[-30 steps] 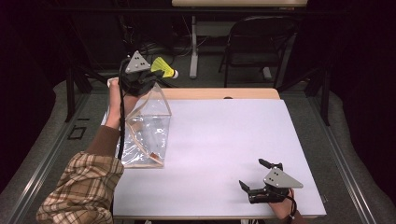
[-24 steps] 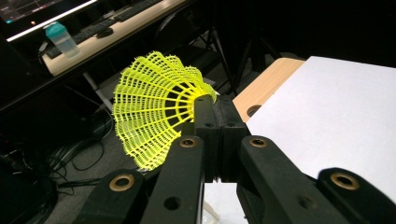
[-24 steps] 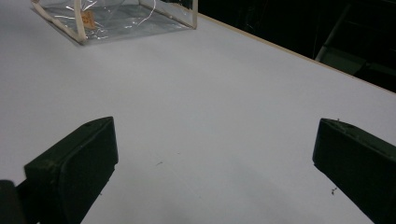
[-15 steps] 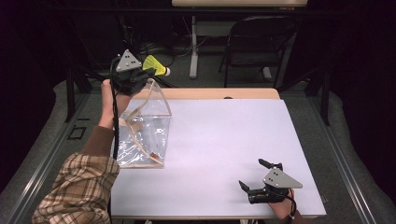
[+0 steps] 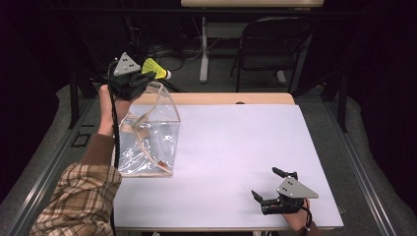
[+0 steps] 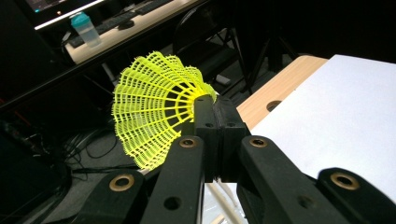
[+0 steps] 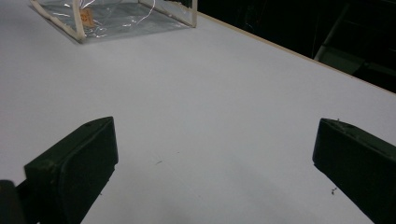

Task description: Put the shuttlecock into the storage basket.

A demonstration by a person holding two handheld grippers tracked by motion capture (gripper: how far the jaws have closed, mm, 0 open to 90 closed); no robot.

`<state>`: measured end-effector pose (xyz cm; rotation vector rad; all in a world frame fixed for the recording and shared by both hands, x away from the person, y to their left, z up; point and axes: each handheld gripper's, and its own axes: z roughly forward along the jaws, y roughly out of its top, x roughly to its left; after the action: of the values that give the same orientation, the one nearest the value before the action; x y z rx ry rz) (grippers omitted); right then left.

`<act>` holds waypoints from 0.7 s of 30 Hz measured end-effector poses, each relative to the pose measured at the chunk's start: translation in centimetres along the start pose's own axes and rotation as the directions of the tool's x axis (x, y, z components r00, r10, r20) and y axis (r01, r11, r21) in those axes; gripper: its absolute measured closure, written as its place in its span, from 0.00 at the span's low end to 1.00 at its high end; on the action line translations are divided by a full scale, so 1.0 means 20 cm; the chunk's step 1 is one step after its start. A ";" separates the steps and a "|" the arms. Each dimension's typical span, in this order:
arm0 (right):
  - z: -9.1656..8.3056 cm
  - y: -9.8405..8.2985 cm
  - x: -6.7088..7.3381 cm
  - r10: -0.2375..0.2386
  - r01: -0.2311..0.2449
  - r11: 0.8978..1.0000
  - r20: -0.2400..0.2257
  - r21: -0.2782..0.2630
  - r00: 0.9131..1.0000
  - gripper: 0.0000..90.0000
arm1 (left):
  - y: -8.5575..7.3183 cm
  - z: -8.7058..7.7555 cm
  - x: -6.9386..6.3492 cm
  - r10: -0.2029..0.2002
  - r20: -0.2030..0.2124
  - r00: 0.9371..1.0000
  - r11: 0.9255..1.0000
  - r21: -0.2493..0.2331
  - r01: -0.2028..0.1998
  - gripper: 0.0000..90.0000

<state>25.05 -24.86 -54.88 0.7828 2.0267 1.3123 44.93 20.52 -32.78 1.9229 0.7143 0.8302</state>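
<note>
Your left gripper (image 5: 145,73) drifts left, clamped on yellow shuttlecock (image 5: 156,69) above clear pouch (image 5: 147,135) | right gripper (image 5: 275,189) idle, jaws apart | drop-in probably remains

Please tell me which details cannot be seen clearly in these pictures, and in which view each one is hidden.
- Yellow mesh shuttlecock: in the left gripper view, the closed left gripper covers the skirt's right part and the head.
- Clear plastic bag with cream edging: cut by the top edge in the right gripper view.
- Small orange item inside the bag: too small to identify in the high view.
- Right gripper: the hand under it is mostly hidden.
</note>
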 end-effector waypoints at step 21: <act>0.00 0.00 0.00 -0.001 0.001 1.000 0.000 0.009 1.000 0.00 | -0.06 -0.06 0.07 -0.022 -0.042 0.999 1.000 0.016 0.022 1.00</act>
<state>25.02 -24.82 -54.88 0.7853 2.0348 1.3032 44.70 22.61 -32.97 1.9135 0.7681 0.8554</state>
